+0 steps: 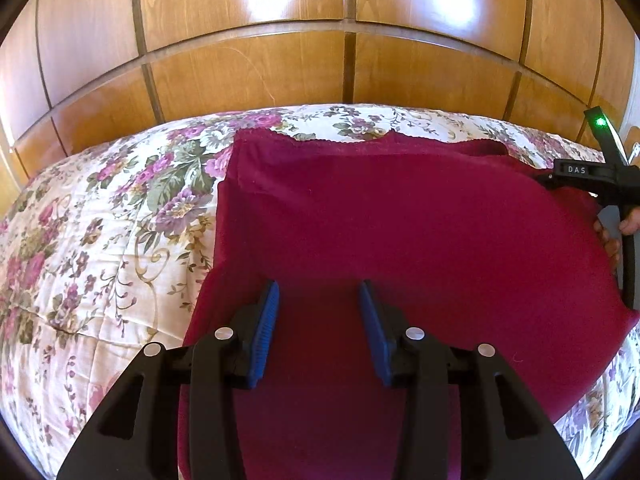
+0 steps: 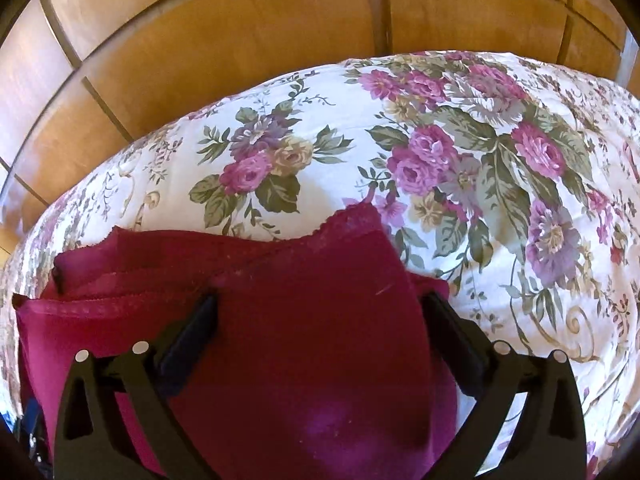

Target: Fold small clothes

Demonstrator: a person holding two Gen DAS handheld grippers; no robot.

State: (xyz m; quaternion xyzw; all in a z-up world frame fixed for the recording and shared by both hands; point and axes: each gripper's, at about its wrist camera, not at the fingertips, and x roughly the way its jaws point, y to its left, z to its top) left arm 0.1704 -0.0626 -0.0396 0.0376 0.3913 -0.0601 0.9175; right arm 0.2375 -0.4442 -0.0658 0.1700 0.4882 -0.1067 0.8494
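Both grippers, left [image 1: 319, 330] and right [image 2: 318, 334], hover with fingers spread over the red garment [image 1: 400, 240] on the bed [image 1: 100, 240], which lies between and beyond them; grip matching corners for a square fold.

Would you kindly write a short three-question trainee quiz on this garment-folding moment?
1. True or false: the left gripper is open.
2. What does the red garment lie on? A) floral bedspread B) wooden table C) tiled floor
3. Fill in: behind the bed stands a ____ wardrobe.

Key: 1 true; 2 A; 3 wooden. The right gripper is open too.
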